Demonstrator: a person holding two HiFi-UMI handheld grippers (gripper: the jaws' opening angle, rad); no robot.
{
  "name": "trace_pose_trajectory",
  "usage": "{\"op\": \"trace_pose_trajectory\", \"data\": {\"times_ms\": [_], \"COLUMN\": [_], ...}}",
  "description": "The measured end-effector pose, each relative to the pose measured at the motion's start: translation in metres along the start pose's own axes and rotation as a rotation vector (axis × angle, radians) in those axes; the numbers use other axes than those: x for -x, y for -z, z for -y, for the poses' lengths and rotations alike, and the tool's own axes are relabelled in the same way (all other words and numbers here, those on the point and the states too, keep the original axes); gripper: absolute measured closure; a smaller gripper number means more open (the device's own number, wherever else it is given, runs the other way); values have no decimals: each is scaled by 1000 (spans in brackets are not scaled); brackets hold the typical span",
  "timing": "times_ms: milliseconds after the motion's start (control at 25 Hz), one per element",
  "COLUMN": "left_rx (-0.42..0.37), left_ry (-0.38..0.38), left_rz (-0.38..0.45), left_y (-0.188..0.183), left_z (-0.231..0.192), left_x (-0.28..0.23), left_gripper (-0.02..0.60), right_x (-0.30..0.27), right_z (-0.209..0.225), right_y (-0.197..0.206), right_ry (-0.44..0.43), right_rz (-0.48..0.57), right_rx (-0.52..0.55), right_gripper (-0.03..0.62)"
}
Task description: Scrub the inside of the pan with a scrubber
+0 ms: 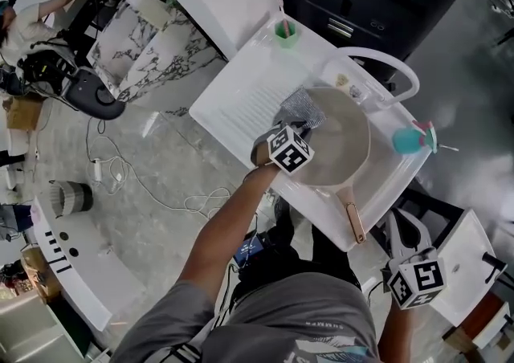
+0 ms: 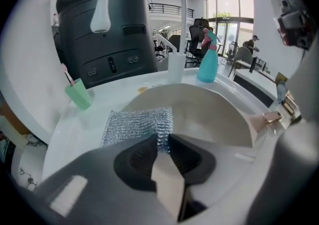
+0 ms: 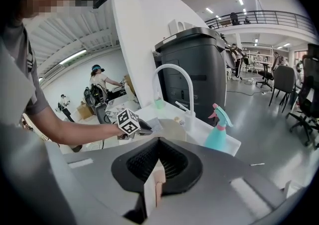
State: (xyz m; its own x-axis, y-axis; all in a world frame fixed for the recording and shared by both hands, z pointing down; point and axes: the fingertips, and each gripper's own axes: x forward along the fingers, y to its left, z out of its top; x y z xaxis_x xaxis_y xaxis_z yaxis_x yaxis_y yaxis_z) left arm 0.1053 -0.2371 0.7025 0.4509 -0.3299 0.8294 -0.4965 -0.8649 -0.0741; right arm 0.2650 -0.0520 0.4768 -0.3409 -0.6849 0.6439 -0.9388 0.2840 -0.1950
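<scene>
In the head view the left gripper (image 1: pixel 299 119) held a silvery mesh scrubber (image 1: pixel 305 103) at the left edge of the round beige pan (image 1: pixel 341 140) in the white sink (image 1: pixel 233 100), its own view showed jaws clamped on that scrubber, and the right gripper (image 3: pixel 153 186) view showed jaws together, empty.

The scrubber (image 2: pixel 139 124) clamped in the left gripper (image 2: pixel 162 145) is a silver, glittering mesh. Just past those jaws the pan (image 2: pixel 214 114) is pale beige-grey inside, with a copper-pink handle (image 1: pixel 353 222). The sink (image 1: pixel 233 104) under it is white, as is the faucet (image 2: pixel 107 0). Ahead and to that gripper's left stands a mint-green cup (image 2: pixel 79 94); ahead and to its right, a teal spray bottle (image 2: pixel 207 67) with a pink trigger. The right gripper (image 3: pixel 154 181) is dark grey; its cube (image 1: pixel 418 279) bears black-and-white squares.
</scene>
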Motion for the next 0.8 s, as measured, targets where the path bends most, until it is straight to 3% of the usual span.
{"op": "trace_pose_trajectory", "data": {"times_ms": [360,600,800], "left_rx": [-38,-146,-205], "left_ry": [118,237,298], "left_rz": [-85,-129,-180], "left_y": [-13,-23,-11], "left_z": [56,110,133], "left_x": [-58,-77,-73], "left_gripper": [506,506,508], "right_x": [12,16,15], "right_z": [36,53,54], "right_y": [19,23,23], "right_ry": [26,35,28], "right_rz": [-3,1,4], "right_rx": [-44,-63,-67], "right_gripper": [592,592,592]}}
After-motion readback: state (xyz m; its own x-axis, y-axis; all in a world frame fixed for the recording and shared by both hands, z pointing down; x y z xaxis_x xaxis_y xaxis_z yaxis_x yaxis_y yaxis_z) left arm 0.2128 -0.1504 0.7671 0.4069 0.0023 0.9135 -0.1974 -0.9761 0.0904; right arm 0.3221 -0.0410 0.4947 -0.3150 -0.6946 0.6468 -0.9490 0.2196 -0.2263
